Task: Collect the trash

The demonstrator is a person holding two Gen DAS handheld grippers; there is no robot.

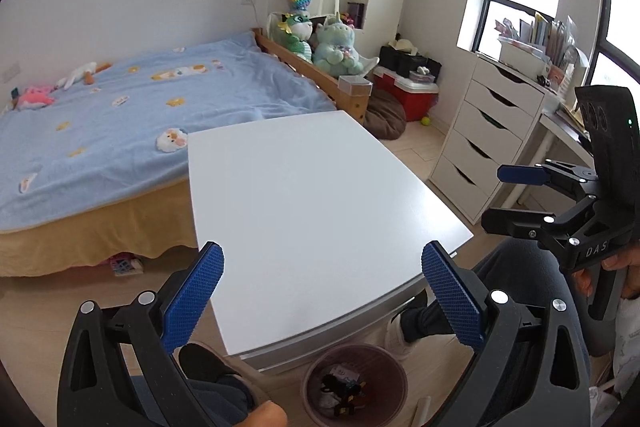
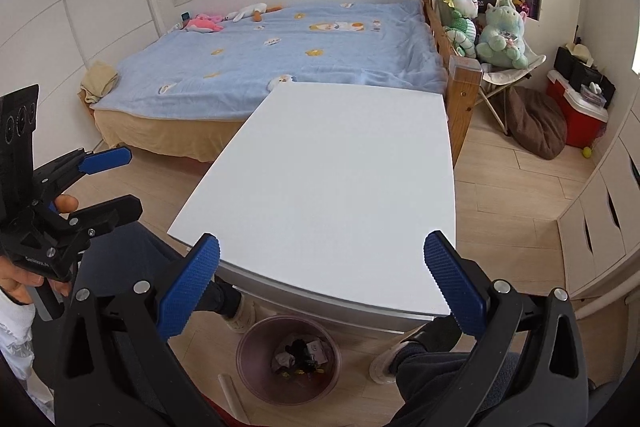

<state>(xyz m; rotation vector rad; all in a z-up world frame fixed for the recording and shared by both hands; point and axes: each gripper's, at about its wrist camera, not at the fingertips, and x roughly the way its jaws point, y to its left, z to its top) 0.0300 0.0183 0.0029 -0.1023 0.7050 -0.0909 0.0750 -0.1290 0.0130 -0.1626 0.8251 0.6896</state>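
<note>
A brown round trash bin (image 1: 354, 383) stands on the floor under the near edge of the white table (image 1: 304, 195); it holds dark and pale scraps. It also shows in the right wrist view (image 2: 288, 359). My left gripper (image 1: 322, 291) is open and empty, above the table's near edge and the bin. My right gripper (image 2: 322, 287) is open and empty, likewise above the near edge. Each gripper shows in the other's view, the right gripper (image 1: 508, 195) at the right and the left gripper (image 2: 116, 181) at the left, both open.
A bed with a blue blanket (image 1: 132, 115) lies beyond the table. White drawers (image 1: 480, 139) stand at the right, with a red cooler (image 1: 412, 95) and brown cushion (image 1: 384, 115) behind. The person's legs and feet (image 2: 236, 307) flank the bin. A pale tube (image 2: 232, 395) lies beside it.
</note>
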